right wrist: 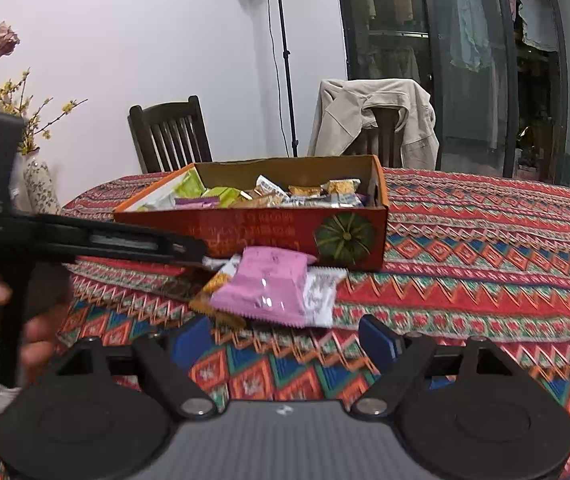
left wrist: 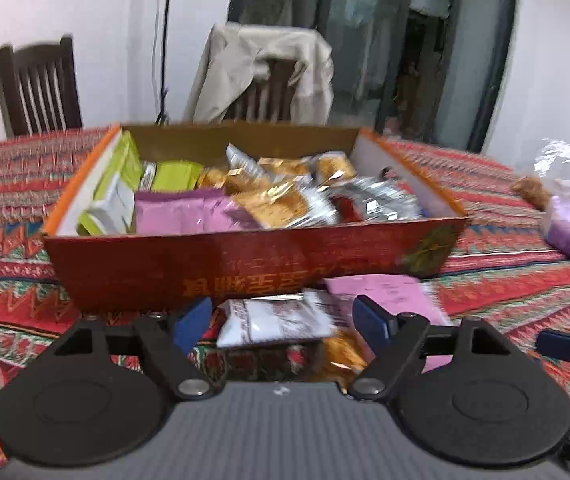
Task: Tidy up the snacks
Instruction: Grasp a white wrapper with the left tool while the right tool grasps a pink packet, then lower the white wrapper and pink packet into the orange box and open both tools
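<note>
1. Now we see the left gripper (left wrist: 281, 320) with jaws apart, gripping nothing, over a white snack packet (left wrist: 275, 320) on the worktop (left wrist: 505, 280).
2. Right gripper (right wrist: 285, 338) jaws apart, empty, near a pink packet (right wrist: 265, 284).
3. Both packets lie just beside the red snack box (right wrist: 253, 228).

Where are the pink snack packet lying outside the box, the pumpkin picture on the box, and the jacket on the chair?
pink snack packet (right wrist: 263, 286), right wrist view, middle of its face.
pumpkin picture (right wrist: 344, 237), right wrist view, centre of the pumpkin.
jacket (right wrist: 369, 114), right wrist view, upper folds over the chair back.
</note>
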`<state>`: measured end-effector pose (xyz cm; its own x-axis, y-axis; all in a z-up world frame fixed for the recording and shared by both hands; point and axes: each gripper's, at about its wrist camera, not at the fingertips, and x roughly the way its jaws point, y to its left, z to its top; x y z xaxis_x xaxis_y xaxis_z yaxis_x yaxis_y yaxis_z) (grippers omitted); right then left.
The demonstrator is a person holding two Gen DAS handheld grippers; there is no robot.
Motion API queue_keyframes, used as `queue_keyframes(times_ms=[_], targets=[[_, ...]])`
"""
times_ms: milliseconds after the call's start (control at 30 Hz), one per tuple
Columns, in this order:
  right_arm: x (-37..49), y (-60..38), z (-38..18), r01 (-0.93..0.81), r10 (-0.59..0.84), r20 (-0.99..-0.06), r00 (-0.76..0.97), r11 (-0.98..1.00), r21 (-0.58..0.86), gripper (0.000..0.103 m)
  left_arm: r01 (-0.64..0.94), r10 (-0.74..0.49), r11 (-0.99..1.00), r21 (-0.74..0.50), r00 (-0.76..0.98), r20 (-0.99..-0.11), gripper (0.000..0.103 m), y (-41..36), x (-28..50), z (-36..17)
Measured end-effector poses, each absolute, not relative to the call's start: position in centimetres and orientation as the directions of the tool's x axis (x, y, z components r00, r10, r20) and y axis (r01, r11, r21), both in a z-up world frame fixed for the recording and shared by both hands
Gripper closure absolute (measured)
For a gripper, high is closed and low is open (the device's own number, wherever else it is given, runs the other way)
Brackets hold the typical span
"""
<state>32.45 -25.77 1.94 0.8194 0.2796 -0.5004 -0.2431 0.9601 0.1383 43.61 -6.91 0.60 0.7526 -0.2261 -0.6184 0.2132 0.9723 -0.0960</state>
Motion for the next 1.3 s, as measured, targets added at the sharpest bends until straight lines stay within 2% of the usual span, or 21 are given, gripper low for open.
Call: queue_keyframes(times_ms=[33,100,167,233,367,500,567,733,800,867,933,967,1067,1300], targets=[[33.0,-25.6,1.9,-0.244,0.280,-0.500,0.820,0.960,0.137,0.023,0.203,-0.215,0.975,-0.092,0.750,-0.626,0.030,-6.9,44.2,0.2],[33.9,-25.3,1.9,-0.243,0.277,-0.503,0.819,0.961,0.132,0.023,0.202,-0.223,0.974,-0.107,0.737,-0.638,0.049,-6.4,44.6,-0.5],[34.8,-25.1,1.9,-0.246,0.278,-0.506,0.817,0.960,0.130,0.023,0.222,-0.266,0.963,-0.151,0.713,-0.648,0.053,-5.8,44.4,-1.1],[35.9,-24.8,1.6,-0.249,0.285,-0.513,0.810,0.959,0.139,0.023,0.228,-0.260,0.964,-0.135,0.715,-0.649,0.058,-5.6,43.6,-1.3],[38.3,-23.7,0.9,-0.259,0.292,-0.526,0.799,0.956,0.138,0.025,0.232,-0.247,0.967,-0.108,0.727,-0.640,0.059,-4.8,40.2,-1.3],[40.7,-22.3,0.4,-0.259,0.277,-0.533,0.800,0.960,0.111,0.032,0.207,-0.231,0.972,-0.113,0.736,-0.637,0.057,-3.3,36.7,-1.3],[41.5,-21.5,-0.1,-0.258,0.257,-0.550,0.795,0.963,0.077,0.043,0.198,-0.229,0.973,-0.120,0.737,-0.636,0.056,-2.8,35.4,-1.1],[41.1,-21.3,-0.1,-0.258,0.255,-0.546,0.798,0.963,0.072,0.043,0.210,-0.217,0.974,-0.088,0.745,-0.631,0.048,-3.1,34.1,-1.4],[40.2,-21.6,-0.1,-0.258,0.261,-0.545,0.797,0.963,0.083,0.043,0.211,-0.206,0.975,-0.069,0.746,-0.633,0.040,-3.6,34.3,-1.5],[39.1,-21.8,0.0,-0.259,0.261,-0.545,0.797,0.962,0.083,0.043,0.215,-0.205,0.975,-0.063,0.747,-0.632,0.039,-4.1,34.5,-1.5],[37.5,-22.2,0.1,-0.260,0.267,-0.544,0.795,0.961,0.091,0.043,0.204,-0.180,0.978,-0.036,0.756,-0.629,0.041,-4.5,34.4,-1.6],[36.7,-22.4,0.2,-0.259,0.267,-0.544,0.796,0.961,0.093,0.043,0.197,-0.166,0.980,-0.021,0.761,-0.627,0.052,-4.6,34.3,-1.7],[34.1,-23.1,0.2,-0.261,0.266,-0.544,0.796,0.961,0.090,0.043,0.192,-0.163,0.981,-0.022,0.762,-0.626,0.059,-4.6,33.6,-1.5],[29.3,-24.9,0.2,-0.253,0.261,-0.552,0.792,0.963,0.093,0.043,0.182,-0.180,0.982,-0.058,0.780,-0.600,0.060,-4.2,29.7,0.3]])
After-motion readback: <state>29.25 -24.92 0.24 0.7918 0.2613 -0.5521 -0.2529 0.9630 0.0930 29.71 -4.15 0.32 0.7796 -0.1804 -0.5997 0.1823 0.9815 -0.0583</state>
